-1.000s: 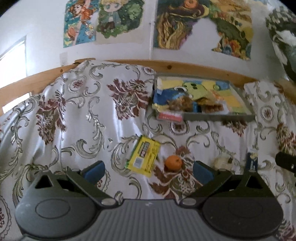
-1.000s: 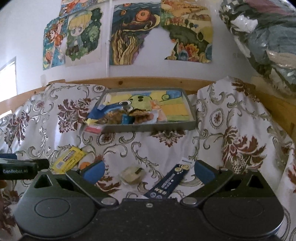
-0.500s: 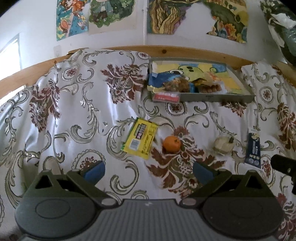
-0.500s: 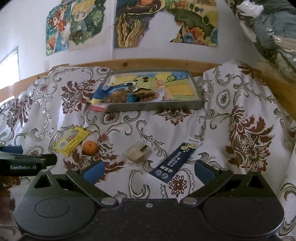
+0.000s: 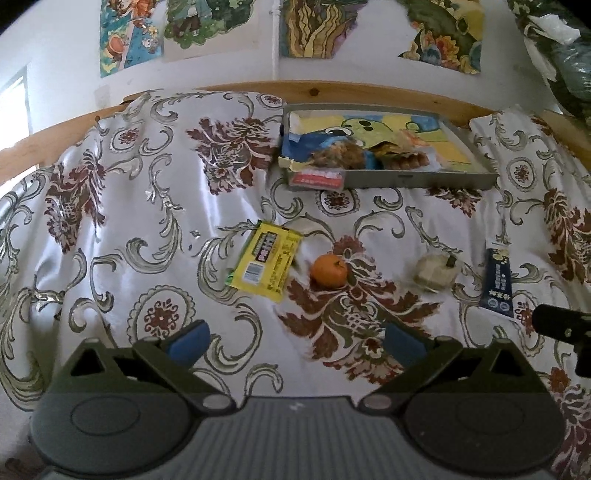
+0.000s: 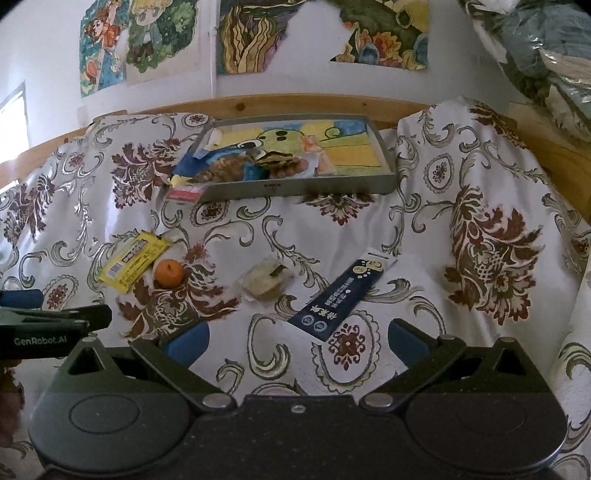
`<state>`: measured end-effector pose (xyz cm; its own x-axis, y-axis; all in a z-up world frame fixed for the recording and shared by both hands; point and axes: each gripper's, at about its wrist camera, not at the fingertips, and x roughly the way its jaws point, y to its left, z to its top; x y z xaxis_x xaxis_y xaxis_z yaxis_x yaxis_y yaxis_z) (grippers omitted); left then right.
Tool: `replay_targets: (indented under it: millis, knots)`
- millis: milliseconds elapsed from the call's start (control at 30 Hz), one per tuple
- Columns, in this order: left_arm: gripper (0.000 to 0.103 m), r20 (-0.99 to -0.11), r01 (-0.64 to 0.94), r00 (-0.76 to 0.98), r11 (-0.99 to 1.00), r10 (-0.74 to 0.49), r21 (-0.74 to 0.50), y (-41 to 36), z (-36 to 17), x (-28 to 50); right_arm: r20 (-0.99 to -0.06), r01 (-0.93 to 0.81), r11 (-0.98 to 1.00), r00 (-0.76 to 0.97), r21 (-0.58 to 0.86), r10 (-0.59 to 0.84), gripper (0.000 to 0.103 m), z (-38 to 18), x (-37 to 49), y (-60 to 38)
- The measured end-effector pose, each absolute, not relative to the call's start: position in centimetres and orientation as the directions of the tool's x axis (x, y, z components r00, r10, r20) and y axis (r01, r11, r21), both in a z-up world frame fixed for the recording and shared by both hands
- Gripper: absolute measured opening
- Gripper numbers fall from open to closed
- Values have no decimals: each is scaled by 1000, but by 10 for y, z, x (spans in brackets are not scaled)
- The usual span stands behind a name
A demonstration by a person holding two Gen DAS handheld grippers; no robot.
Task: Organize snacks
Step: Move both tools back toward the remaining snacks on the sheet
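Note:
On the flowered cloth lie a yellow snack packet (image 5: 265,265) (image 6: 132,266), a small orange (image 5: 328,270) (image 6: 169,273), a pale wrapped snack (image 5: 435,274) (image 6: 266,280) and a long dark blue packet (image 5: 498,281) (image 6: 340,297). A grey tray (image 5: 424,181) (image 6: 295,187) at the back holds several snack bags; a red-and-white packet hangs over its front left corner. My left gripper (image 5: 295,338) is open and empty, hovering short of the yellow packet and orange. My right gripper (image 6: 295,338) is open and empty, just before the blue packet.
A wooden rail (image 5: 332,88) runs behind the cloth, with a white wall and colourful posters (image 6: 325,33) above. Bundled bags (image 6: 546,55) sit at the upper right. The left tool's finger (image 6: 55,317) shows at the right wrist view's left edge; the right tool's finger (image 5: 561,325) shows at the left view's right.
Both grippers have risen and pulled back a little, so the snacks and tray sit lower and farther ahead in each view. Both stay open and nothing was taken hold of.

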<state>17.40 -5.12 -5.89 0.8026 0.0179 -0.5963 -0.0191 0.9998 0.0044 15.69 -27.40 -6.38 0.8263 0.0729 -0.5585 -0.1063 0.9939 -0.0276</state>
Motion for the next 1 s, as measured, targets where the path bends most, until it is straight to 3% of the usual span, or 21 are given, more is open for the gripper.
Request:
replay_targets:
  millis: [1000]
  knots:
    - [103,-588,-23,809,999,6,-22,-66,-57,194,-567,-57,998,822,16,56,102,-64,169,-286]
